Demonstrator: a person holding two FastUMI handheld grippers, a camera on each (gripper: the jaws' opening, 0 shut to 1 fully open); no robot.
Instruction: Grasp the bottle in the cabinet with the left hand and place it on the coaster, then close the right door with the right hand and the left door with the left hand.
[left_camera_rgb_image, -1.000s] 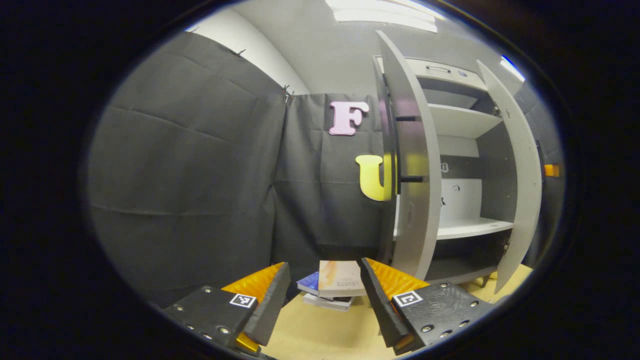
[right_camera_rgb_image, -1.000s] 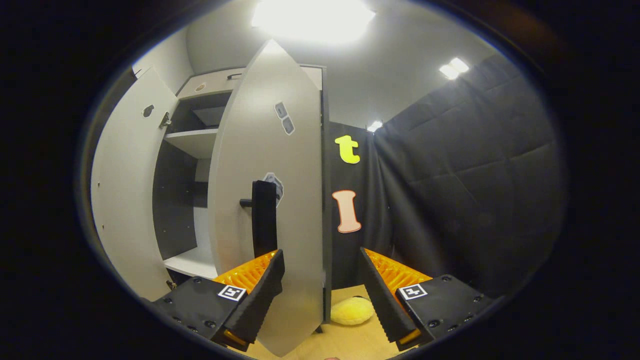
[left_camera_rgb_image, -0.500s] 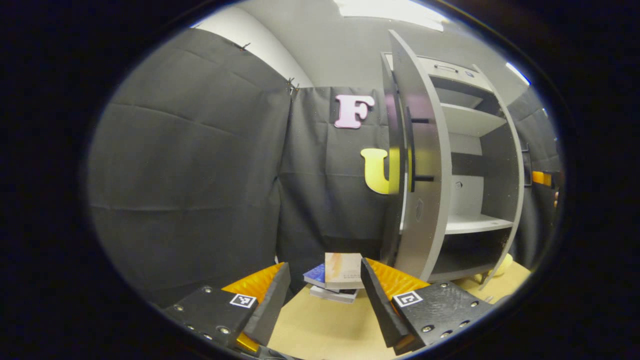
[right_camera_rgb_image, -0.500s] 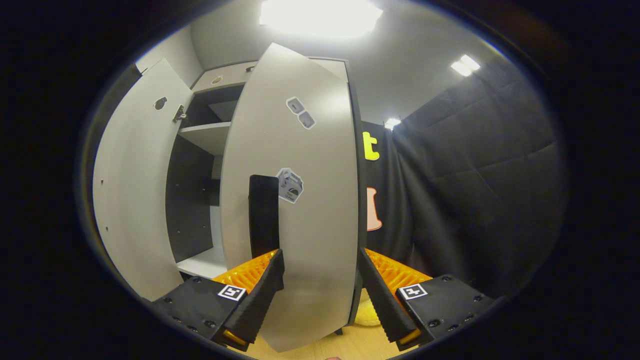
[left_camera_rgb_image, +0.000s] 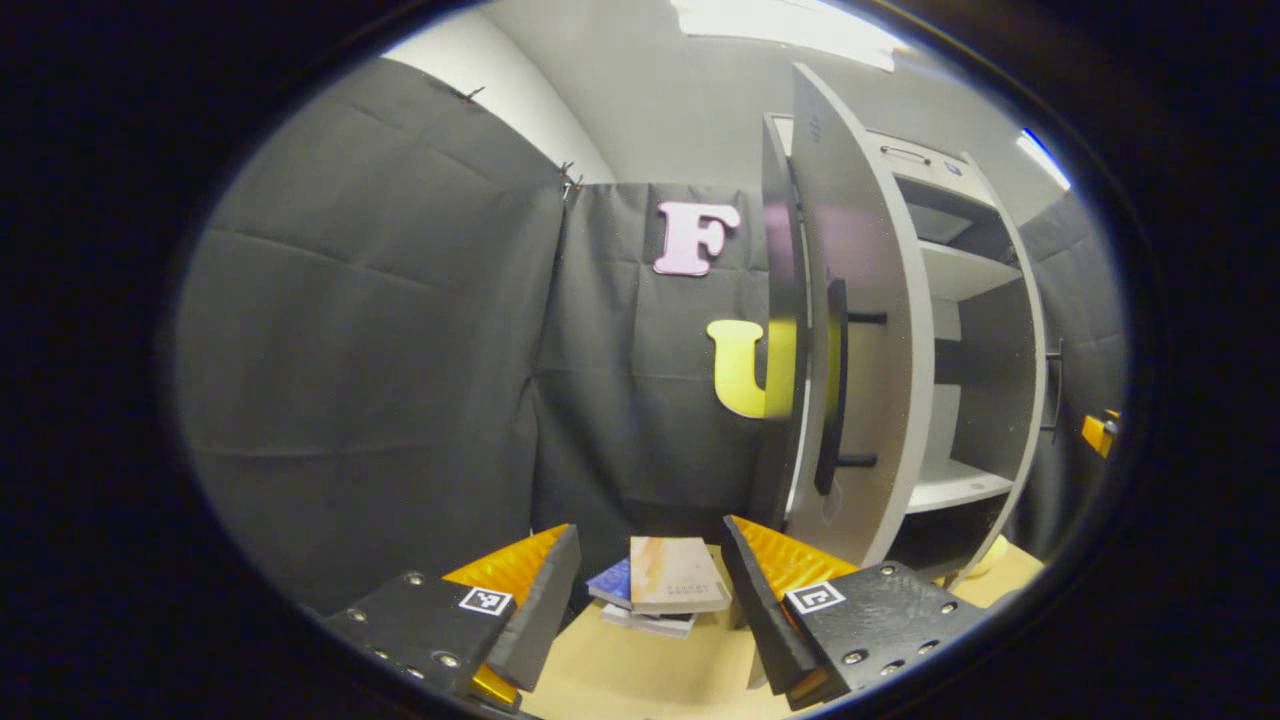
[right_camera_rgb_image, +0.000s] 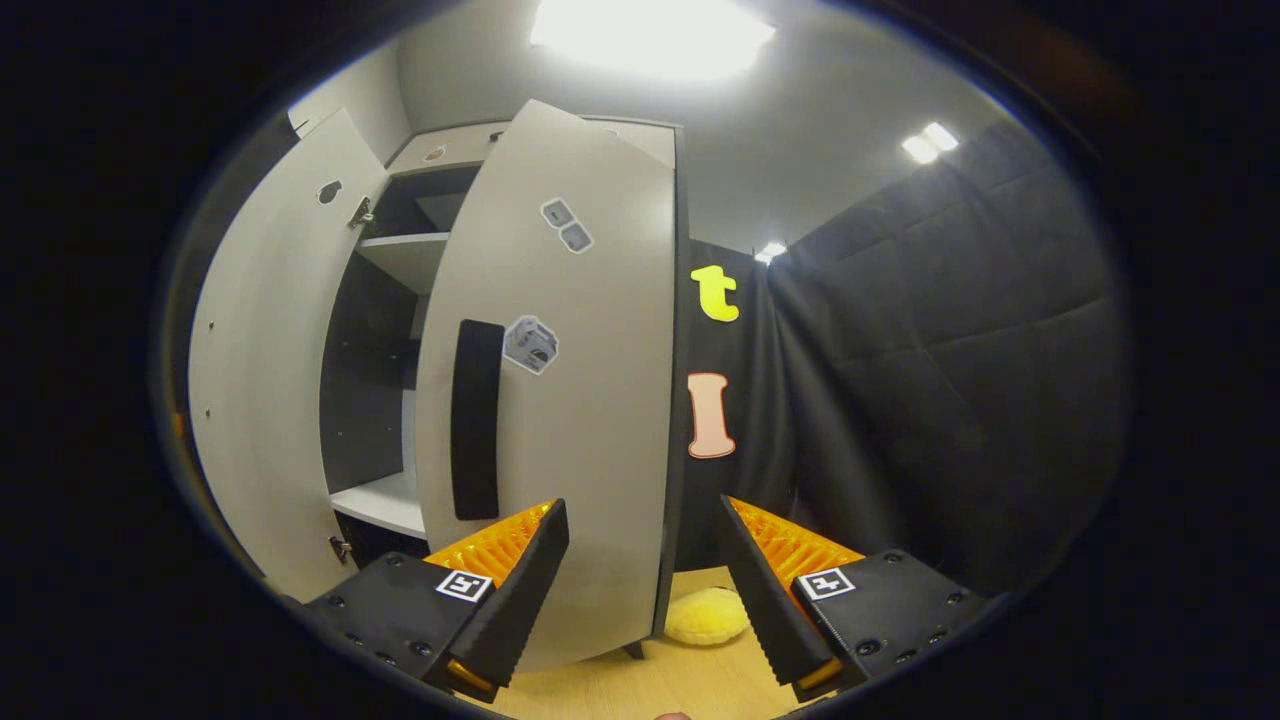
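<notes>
Right gripper view: right tongs (right_camera_rgb_image: 640, 575) spread, holding nothing. Right door (right_camera_rgb_image: 560, 400) stands partly open, its outer face turned toward the tongs, just ahead and slightly to the left in this view; its black vertical handle (right_camera_rgb_image: 476, 420) lies up-left of the tips. Left door (right_camera_rgb_image: 265, 370) is swung wide beyond the gap. Judgement: the right tongs are the nearer tool for this panel, and a push on its face toward the cabinet would close it. Left gripper view: left tongs (left_camera_rgb_image: 650, 590) also spread, empty, over the surface (left_camera_rgb_image: 640, 675) before stacked books (left_camera_rgb_image: 665, 590). Bottle and coaster: location cannot be told.
</notes>
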